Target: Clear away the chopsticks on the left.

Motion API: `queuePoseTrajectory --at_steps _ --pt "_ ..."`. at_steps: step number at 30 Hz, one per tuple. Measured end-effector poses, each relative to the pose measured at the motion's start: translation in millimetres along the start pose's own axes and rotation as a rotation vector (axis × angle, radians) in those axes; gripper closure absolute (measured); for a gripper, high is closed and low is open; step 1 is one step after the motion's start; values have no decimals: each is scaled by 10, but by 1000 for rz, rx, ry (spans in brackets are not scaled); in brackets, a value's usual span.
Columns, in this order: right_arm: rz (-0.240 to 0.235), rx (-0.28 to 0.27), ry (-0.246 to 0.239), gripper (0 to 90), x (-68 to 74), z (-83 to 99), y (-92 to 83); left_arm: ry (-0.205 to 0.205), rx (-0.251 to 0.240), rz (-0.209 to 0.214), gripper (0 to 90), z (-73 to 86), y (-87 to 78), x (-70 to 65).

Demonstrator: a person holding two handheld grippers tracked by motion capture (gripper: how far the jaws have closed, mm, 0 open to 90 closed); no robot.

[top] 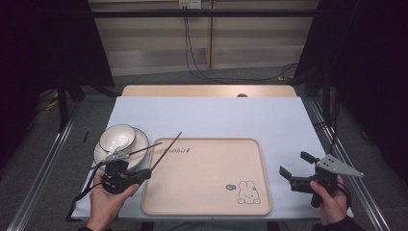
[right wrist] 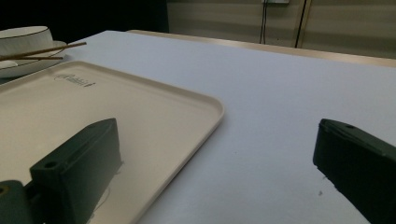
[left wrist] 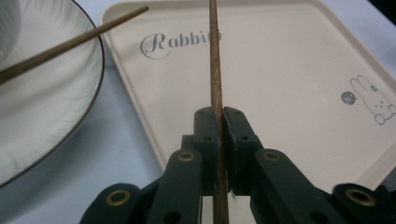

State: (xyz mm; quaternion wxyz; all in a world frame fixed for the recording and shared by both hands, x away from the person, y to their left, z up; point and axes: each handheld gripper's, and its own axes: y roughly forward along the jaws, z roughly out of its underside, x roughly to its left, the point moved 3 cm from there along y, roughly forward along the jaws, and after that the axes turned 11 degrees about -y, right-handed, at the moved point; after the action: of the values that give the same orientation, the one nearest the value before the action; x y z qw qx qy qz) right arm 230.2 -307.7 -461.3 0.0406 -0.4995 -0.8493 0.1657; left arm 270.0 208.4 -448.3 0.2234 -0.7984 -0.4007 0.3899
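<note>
Between the left gripper's (left wrist: 219, 122) closed jaws, a chopstick (left wrist: 215, 70) stands clamped.

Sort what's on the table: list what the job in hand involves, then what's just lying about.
In play, as far as I can judge:
- chopstick clamped in the left tongs
- second chopstick across the plate
- tray

Idle:
- bowl
- right tongs, open, holding nothing
- cables on the floor

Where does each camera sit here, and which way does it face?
High view: above the person's side, looking forward and down at the tray; both hands show.
Left gripper view: on the left gripper, along jaws shut on a chopstick.
Right gripper view: on the right gripper, jaws open, facing across the table.
Shared: tray, plate.
</note>
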Motion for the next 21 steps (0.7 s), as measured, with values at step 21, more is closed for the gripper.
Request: queuePoseTrajectory --at_steps 21 --pt "-1 0 -5 9 7 0 4 -41 51 -140 848 166 262 -25"
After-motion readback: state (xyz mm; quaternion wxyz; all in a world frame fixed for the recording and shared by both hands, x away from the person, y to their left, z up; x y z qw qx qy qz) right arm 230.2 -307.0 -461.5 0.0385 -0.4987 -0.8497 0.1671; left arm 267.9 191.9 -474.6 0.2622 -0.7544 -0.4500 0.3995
